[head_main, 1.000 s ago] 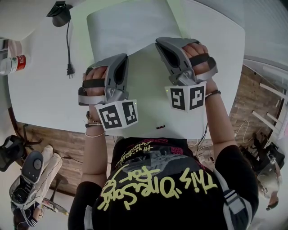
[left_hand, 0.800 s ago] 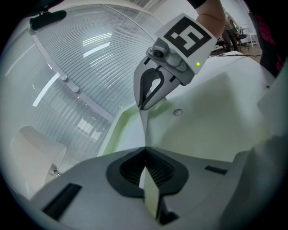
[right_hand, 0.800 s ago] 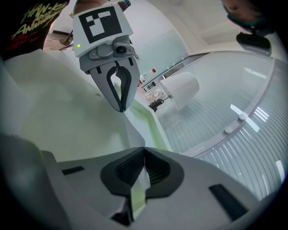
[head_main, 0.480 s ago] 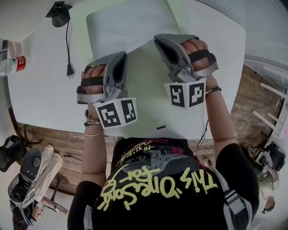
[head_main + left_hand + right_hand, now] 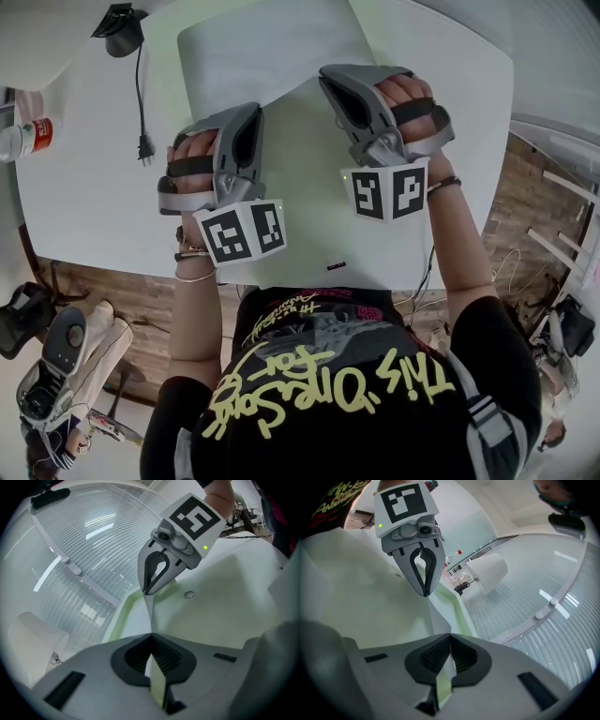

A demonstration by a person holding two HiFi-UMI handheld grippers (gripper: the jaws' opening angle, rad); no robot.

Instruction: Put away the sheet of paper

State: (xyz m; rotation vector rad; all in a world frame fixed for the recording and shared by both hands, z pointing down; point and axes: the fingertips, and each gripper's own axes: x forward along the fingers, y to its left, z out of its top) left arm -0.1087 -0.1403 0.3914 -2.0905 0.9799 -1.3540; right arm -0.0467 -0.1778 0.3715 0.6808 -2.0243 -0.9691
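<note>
Left gripper (image 5: 151,640): smooth grey moulded shell with black ribbed pads; its jaws are pinched together on the thin edge of the paper (image 5: 305,178).
Right gripper (image 5: 449,641): same grey shell and ribbed black pads; its jaws are likewise clamped on the paper's edge, which runs between them as a narrow pale strip.
Paper, look: matt, very pale with a faint green cast, large and rectangular, with no creases showing.
Paper, place: over the table (image 5: 84,187), in front of the person; one edge runs straight from one gripper's tips to the other's, and the sheet falls back from that edge toward the person.
Beyond the held edge: a greyer flat panel (image 5: 267,47) lies on the table; I cannot tell whether it is part of the same sheet.
Table: white, smooth, with rounded corners.
Cable (image 5: 142,94): black and thin, ending in a plug, on the table to the left, well apart from the paper.
Bottle (image 5: 26,134): clear with a red label, lying at the table's left edge.
</note>
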